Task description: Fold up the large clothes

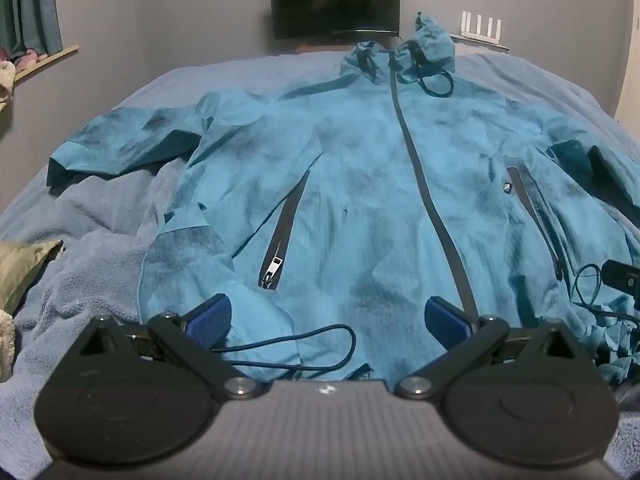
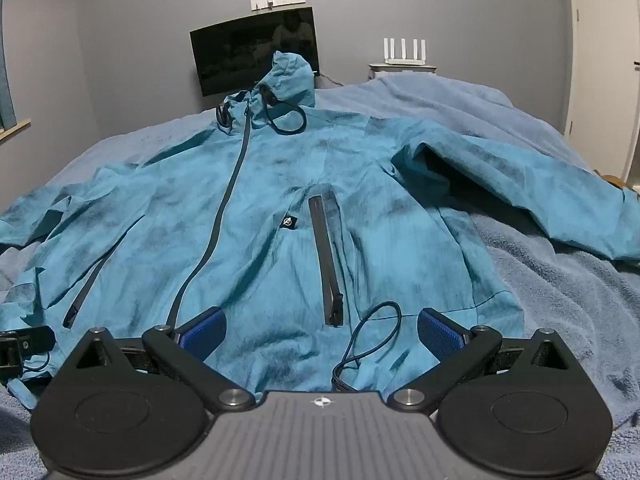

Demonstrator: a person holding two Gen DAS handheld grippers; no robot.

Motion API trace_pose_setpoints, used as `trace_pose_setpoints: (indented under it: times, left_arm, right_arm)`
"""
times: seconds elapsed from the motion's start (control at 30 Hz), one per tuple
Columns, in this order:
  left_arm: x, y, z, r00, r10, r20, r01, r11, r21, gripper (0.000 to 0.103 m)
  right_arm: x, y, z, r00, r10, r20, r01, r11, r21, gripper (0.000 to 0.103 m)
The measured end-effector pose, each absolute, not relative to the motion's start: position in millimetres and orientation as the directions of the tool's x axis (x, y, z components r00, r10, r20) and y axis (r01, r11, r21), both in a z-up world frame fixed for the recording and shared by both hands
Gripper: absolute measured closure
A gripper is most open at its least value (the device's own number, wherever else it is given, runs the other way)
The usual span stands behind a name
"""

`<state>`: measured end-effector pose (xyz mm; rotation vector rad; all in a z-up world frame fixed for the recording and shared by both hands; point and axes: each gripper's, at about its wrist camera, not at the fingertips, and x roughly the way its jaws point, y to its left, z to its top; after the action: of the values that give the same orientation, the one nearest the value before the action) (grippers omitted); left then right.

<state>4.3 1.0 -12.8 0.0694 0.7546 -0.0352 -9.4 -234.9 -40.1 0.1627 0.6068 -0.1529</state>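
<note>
A large teal hooded jacket (image 1: 360, 168) lies face up on the bed, zipped, hood at the far end, both sleeves spread out. It also shows in the right wrist view (image 2: 256, 208). My left gripper (image 1: 326, 320) is open, its blue pads over the hem at the jacket's left half, near a hem drawcord (image 1: 320, 344). My right gripper (image 2: 320, 334) is open over the hem at the right half, by a looped drawcord (image 2: 372, 340). Neither holds anything. The right gripper's tip shows at the right edge of the left wrist view (image 1: 622, 276).
The bed has a blue fleece blanket (image 1: 88, 240), rumpled on the left. A dark monitor (image 1: 334, 2) and a white router (image 2: 404, 54) stand beyond the bed's far end. An olive pillow (image 1: 24, 268) lies at the left. A door (image 2: 600, 60) is at the right.
</note>
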Motion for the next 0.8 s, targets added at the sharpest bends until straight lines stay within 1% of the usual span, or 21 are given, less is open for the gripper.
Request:
trace_pose_setpoints:
  times: [0.8]
  left_arm:
    - [5.2,2.0,-12.3,0.725,-0.007,-0.689,0.057,0.997,0.049,0.000]
  right_arm:
    - [-8.2,-235.1,-37.6,0.805,-0.092,-0.586,0.191,0.975,0.109,0.000]
